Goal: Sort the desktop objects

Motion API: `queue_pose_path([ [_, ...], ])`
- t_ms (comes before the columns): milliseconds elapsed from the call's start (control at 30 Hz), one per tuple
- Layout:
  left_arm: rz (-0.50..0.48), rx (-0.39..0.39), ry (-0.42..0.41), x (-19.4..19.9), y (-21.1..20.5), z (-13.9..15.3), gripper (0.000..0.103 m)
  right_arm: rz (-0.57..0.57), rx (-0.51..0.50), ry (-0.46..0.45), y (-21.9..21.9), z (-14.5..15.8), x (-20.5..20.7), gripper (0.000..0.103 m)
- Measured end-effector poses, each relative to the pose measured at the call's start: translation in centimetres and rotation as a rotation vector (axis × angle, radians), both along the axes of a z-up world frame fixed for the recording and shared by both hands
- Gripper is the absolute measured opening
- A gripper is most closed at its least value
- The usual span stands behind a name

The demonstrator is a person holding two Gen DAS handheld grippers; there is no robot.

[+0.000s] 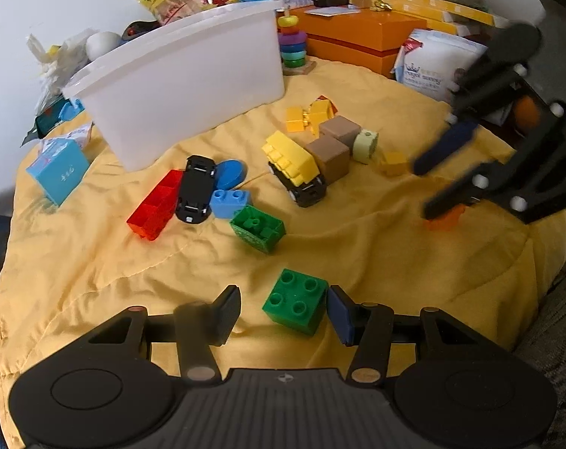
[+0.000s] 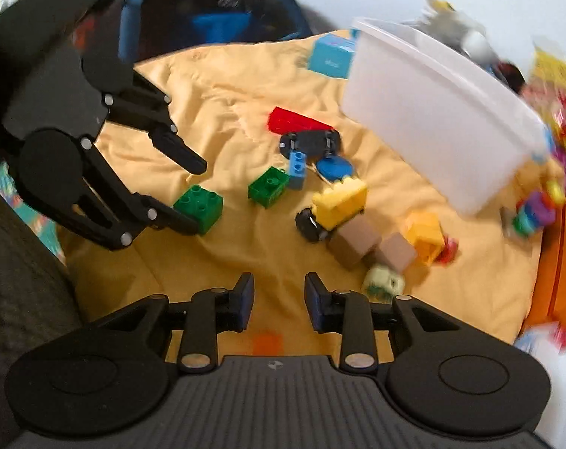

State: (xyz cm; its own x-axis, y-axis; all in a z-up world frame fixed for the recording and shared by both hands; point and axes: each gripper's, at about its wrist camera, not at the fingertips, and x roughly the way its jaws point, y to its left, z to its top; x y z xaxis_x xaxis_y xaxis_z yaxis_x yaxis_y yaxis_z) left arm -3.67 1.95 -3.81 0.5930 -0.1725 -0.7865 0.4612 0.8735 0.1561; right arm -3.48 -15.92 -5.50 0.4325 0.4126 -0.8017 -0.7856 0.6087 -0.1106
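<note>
On the rumpled yellow cloth [image 1: 357, 232], the left gripper [image 1: 283, 308] stood open around the green four-stud brick [image 1: 296, 305], its right pad touching. The right gripper [image 2: 279, 301], empty and part-open, was farther off, the white bin [image 1: 185, 86] lying at eleven o'clock.

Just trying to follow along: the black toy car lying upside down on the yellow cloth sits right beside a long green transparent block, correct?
Not quite: the long transparent block beside the upside-down black toy car is red, not green. The left wrist view shows it touching the car on the yellow cloth.
</note>
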Motion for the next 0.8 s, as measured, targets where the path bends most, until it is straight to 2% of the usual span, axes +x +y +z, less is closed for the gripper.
queue_pose_path([
  [67,0.006,-0.004,0.006,0.1,0.2,0.0,0.055,-0.02,-0.011,0.053,-0.6,-0.4,0.2,0.033],
  [133,0.008,-0.007,0.011,0.3,0.2,0.0,0.055,-0.023,-0.03,0.087,-0.9,-0.8,-0.1,0.027],
  [300,0.004,-0.005,0.013,0.3,0.2,0.0,0.055,-0.08,-0.024,0.106,-1.9,-0.1,-1.0,0.027],
  [333,0.001,-0.002,0.012,0.3,0.1,0.0,0.055,-0.083,-0.016,0.113,-2.1,-0.1,-1.1,0.023],
  [400,-0.002,-0.001,0.013,0.3,0.0,-0.1,0.055,-0.092,-0.002,0.111,-2.4,-0.2,-1.2,0.012],
  [433,-0.002,0.0,0.015,0.3,0.0,-0.2,0.055,-0.092,0.008,0.112,-2.4,-0.2,-1.1,0.011],
  [633,0.004,-0.005,0.024,0.5,0.0,-0.4,0.055,-0.056,0.025,0.072,-0.8,-0.3,-0.3,0.009],
  [800,0.007,-0.01,0.03,0.5,0.0,-0.4,0.055,-0.077,0.028,0.049,-0.4,-0.3,0.2,0.01],
])
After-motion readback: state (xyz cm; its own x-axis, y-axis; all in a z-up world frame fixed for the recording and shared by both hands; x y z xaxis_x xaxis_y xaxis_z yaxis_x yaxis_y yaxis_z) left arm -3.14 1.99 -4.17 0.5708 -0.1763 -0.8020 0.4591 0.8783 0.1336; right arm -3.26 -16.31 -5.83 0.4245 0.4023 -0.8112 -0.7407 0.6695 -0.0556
